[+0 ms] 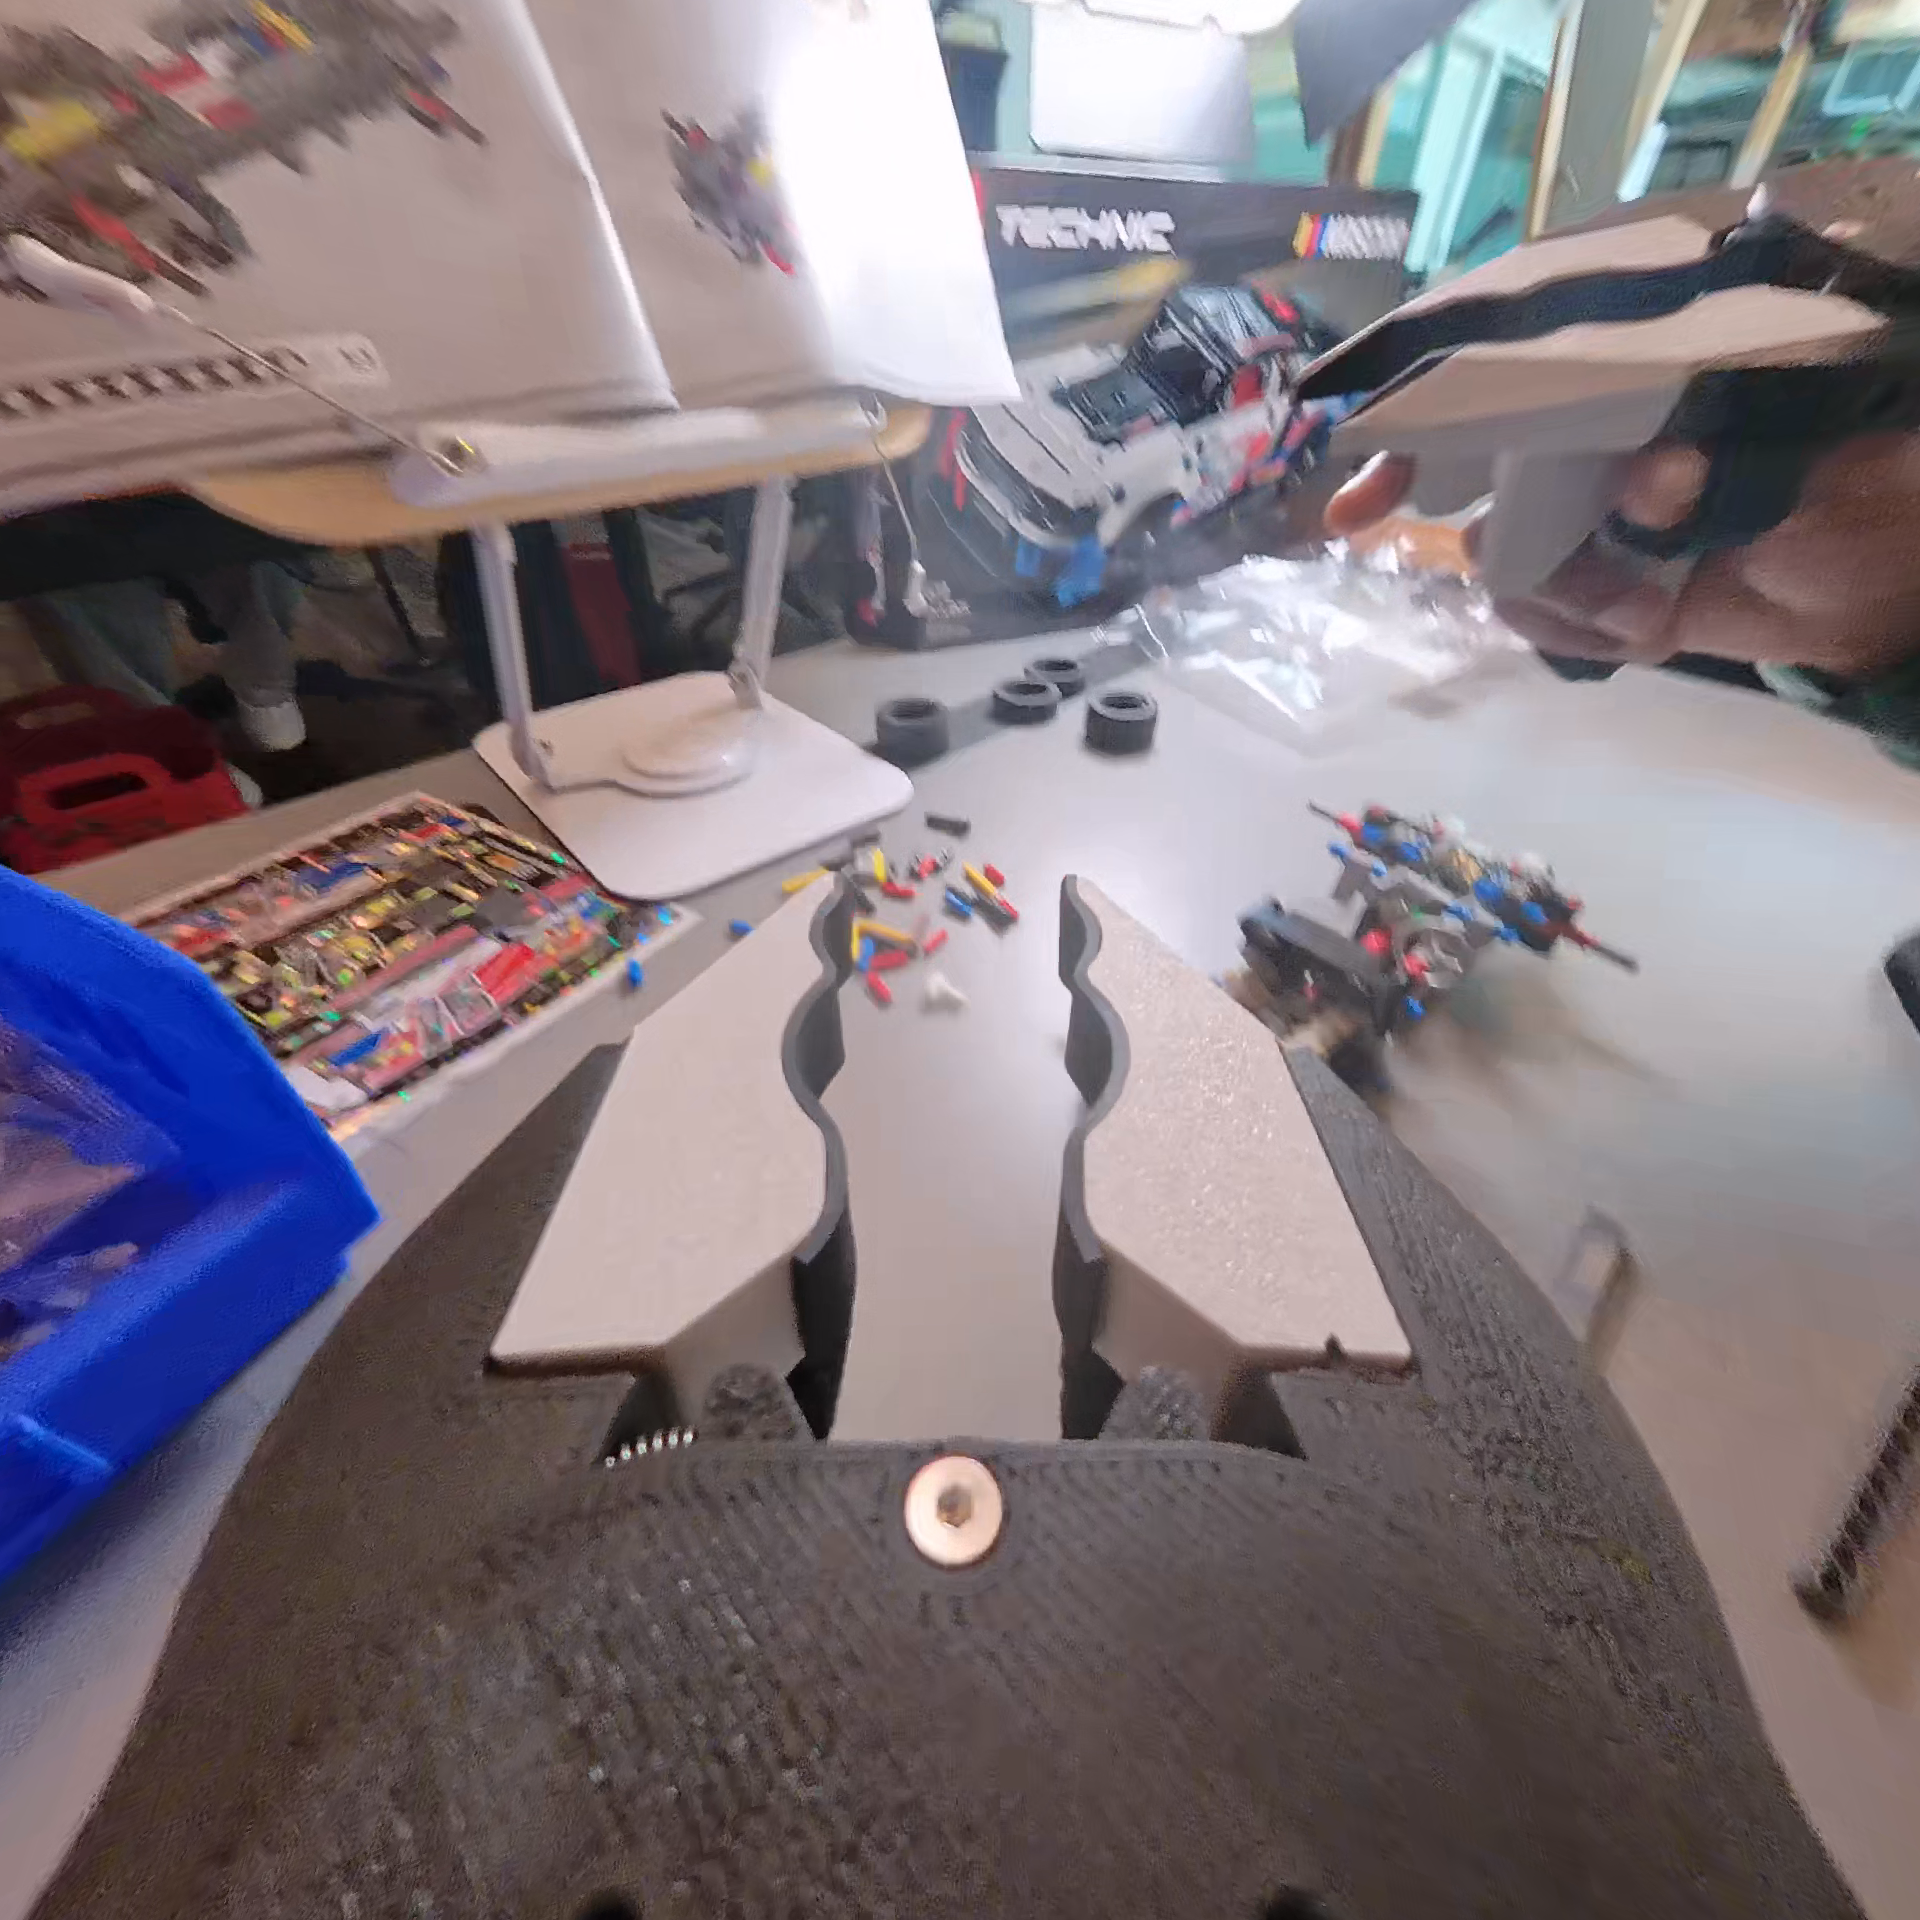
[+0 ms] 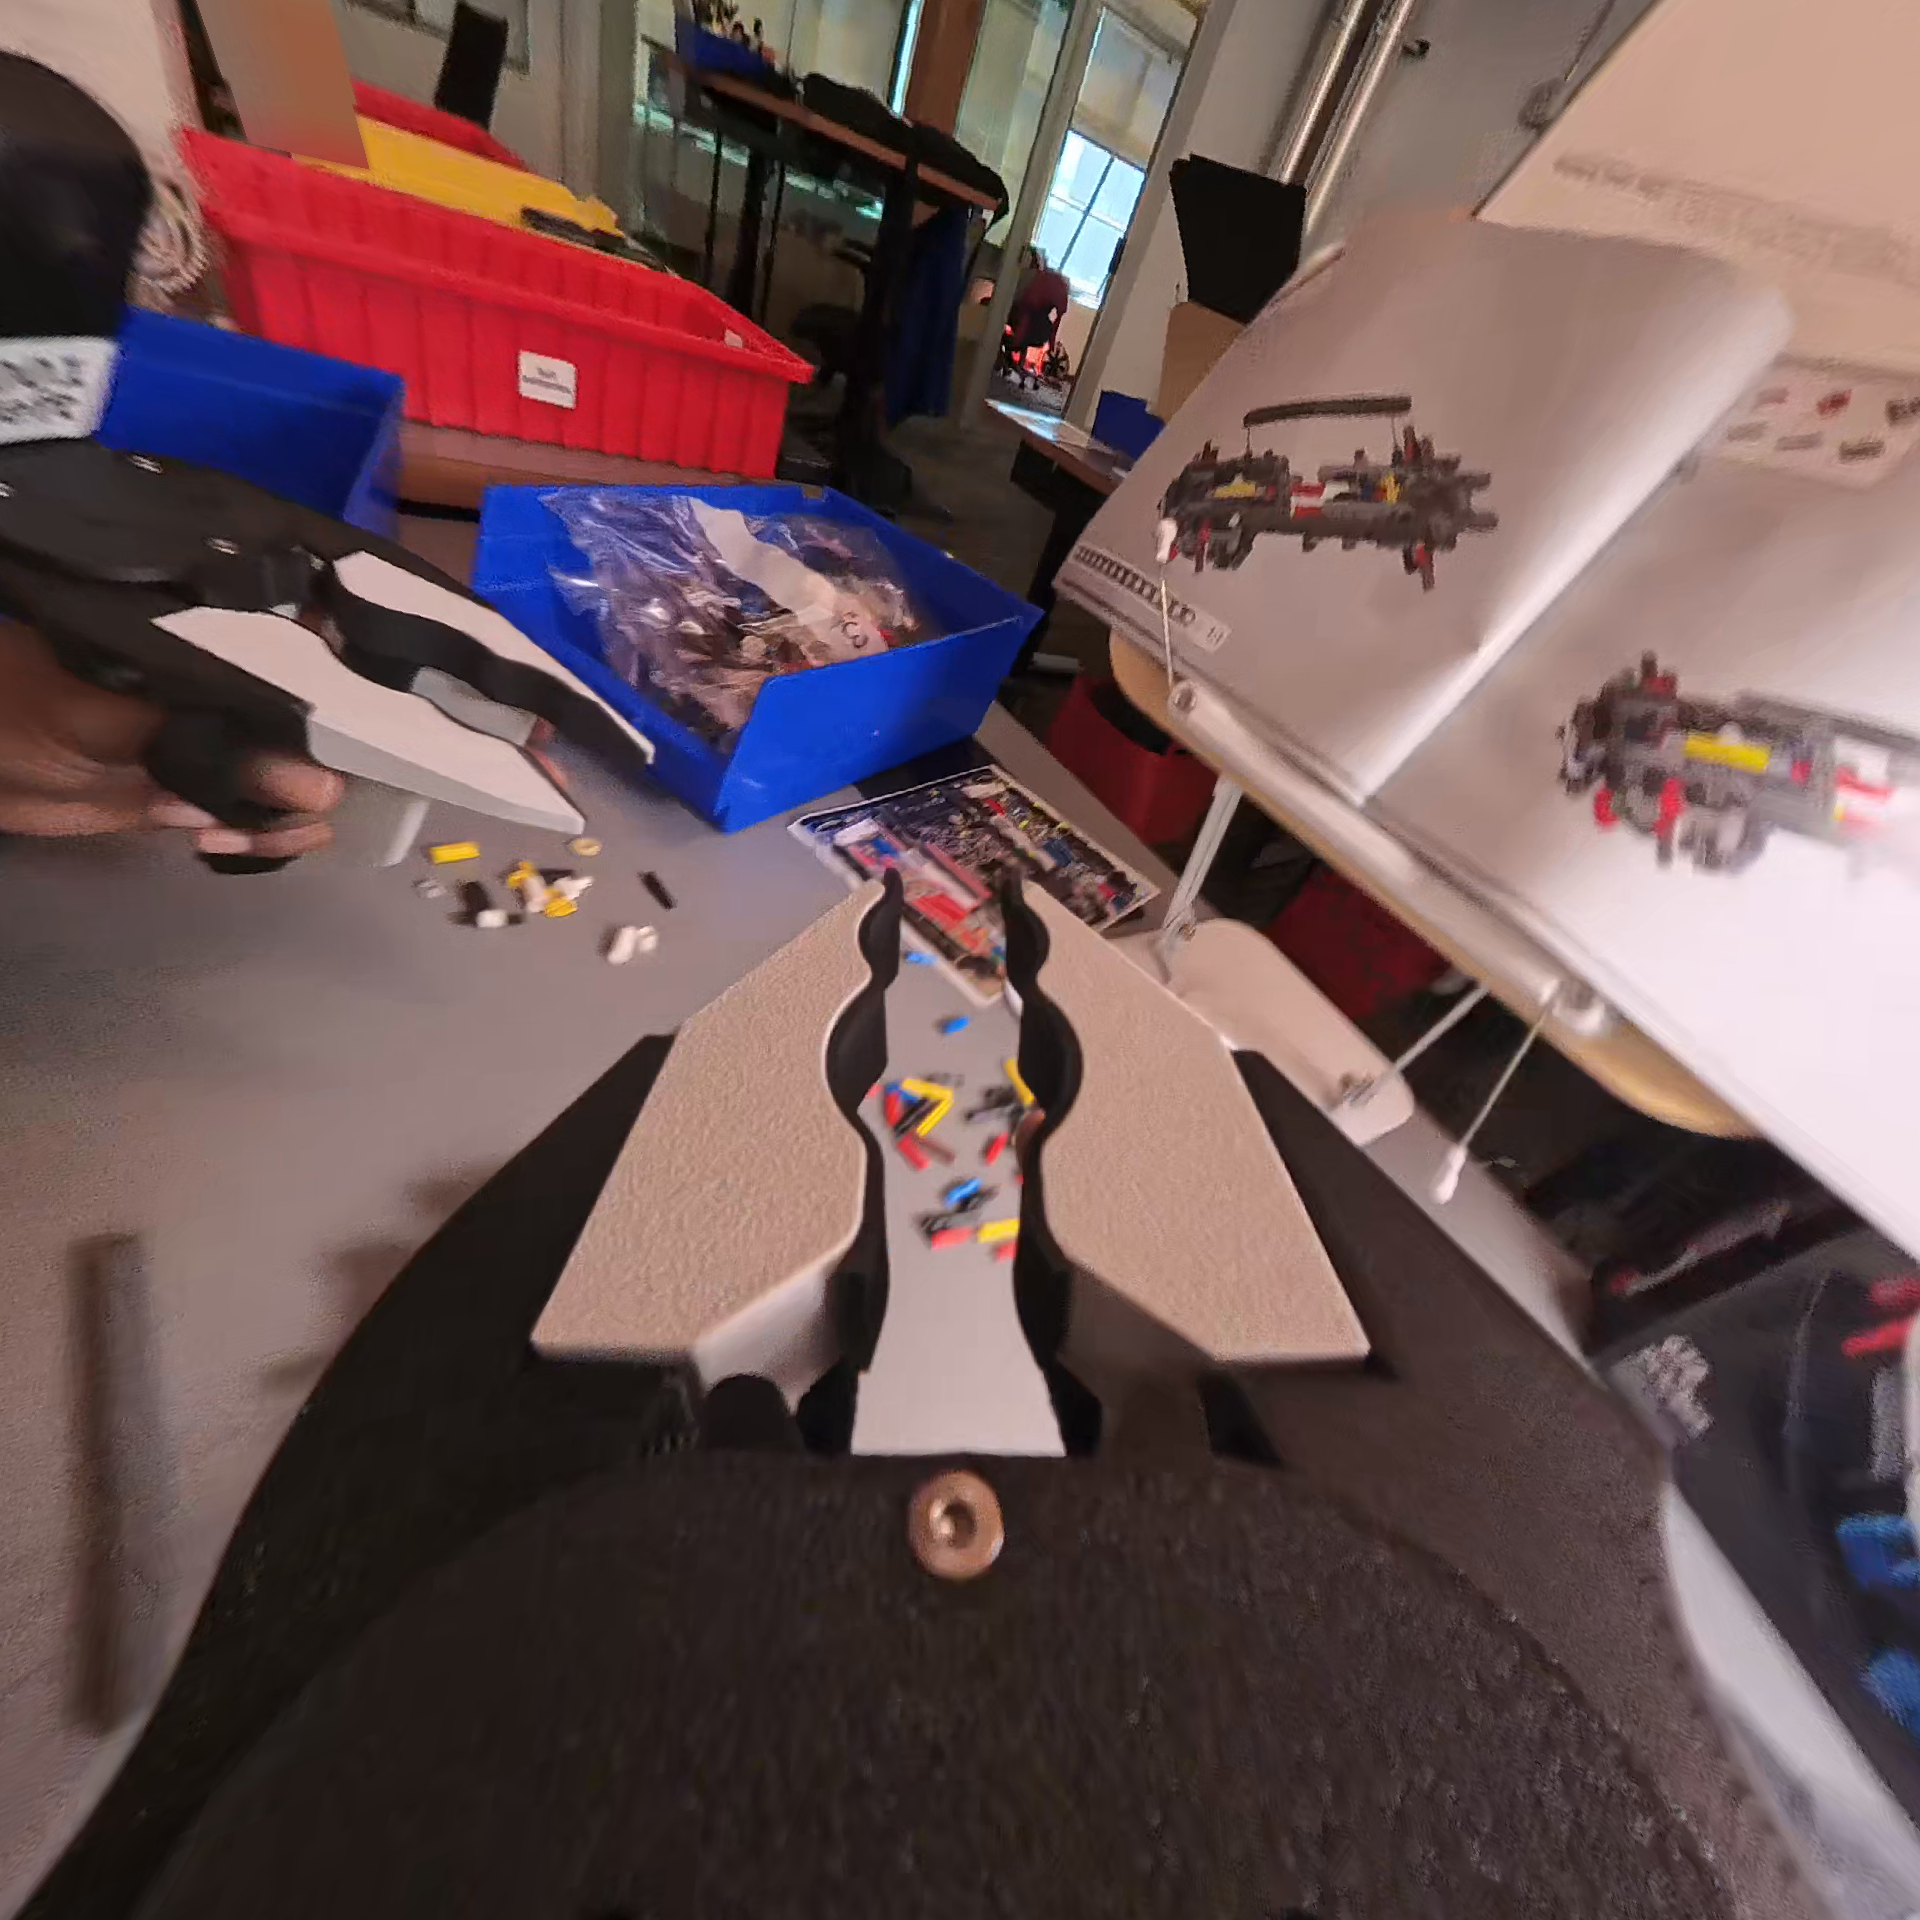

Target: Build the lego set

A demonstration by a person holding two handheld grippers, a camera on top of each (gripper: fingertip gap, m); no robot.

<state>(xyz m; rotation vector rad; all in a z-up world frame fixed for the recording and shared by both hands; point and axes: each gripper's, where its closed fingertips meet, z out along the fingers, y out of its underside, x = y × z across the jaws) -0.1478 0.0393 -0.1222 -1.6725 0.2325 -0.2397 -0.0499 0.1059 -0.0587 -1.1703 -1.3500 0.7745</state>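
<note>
Four tyres (image 1: 1023,704) lie unfitted beyond the half-built chassis (image 1: 1403,925) (loose pins (image 1: 914,914) beside it); both hand-held grippers (image 1: 951,925) (image 2: 948,914) gape empty.

Left gripper (image 1: 951,914) jaws wide apart, empty. Right gripper (image 2: 951,899) jaws narrowly parted, empty, hand-held aloft.

We see a pale grey surface (image 2: 260,1039) in a workshop-like room. Behind it stand a red bin (image 2: 499,322) and a blue bin (image 2: 831,717). Farther back, a dark long table (image 2: 831,135) runs beside a bright window (image 2: 1091,197). Daylight comes through teal-framed windows (image 1: 1475,94) too, and a white stand base (image 1: 717,790) rests on the surface.
</note>
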